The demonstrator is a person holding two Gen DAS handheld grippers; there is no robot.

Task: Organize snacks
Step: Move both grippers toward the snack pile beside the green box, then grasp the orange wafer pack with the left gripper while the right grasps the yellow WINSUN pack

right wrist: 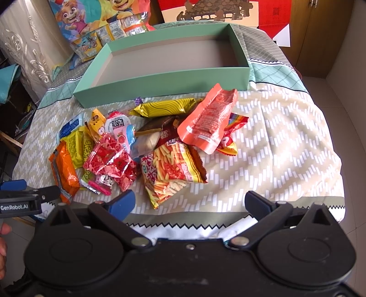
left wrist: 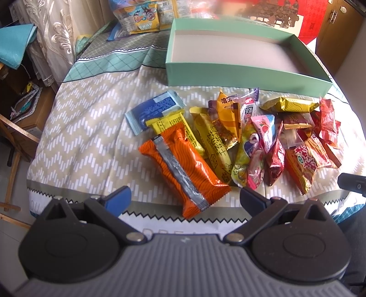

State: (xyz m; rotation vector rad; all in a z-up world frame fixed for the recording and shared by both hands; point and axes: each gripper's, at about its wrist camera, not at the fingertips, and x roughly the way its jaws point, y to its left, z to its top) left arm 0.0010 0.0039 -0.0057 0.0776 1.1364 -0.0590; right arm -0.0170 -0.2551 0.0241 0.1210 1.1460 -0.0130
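A pile of wrapped snacks lies on the patterned cloth in front of an empty mint-green box (left wrist: pixel 247 75) (right wrist: pixel 160 84). Nearest my left gripper (left wrist: pixel 185 197) is an orange packet (left wrist: pixel 183 169), its near end lying between the open fingers. Beside it lie a blue packet (left wrist: pixel 155 109) and long yellow packets (left wrist: pixel 212 146). My right gripper (right wrist: pixel 189 203) stands open just short of a yellow-and-red sticks packet (right wrist: pixel 169 169), nothing held. A salmon pouch (right wrist: pixel 210 121) lies on top of the pile's right side. The left gripper's (right wrist: pixel 27 196) tip shows at the left edge of the right wrist view.
More snack bags (left wrist: pixel 139 20) (right wrist: pixel 109 29) lie behind the box at the back left. A curtain (left wrist: pixel 52 34) and wooden furniture (left wrist: pixel 20 128) stand left of the table. Bare cloth (right wrist: pixel 286 141) spreads right of the pile. A hand (right wrist: pixel 3 242) shows at the lower left.
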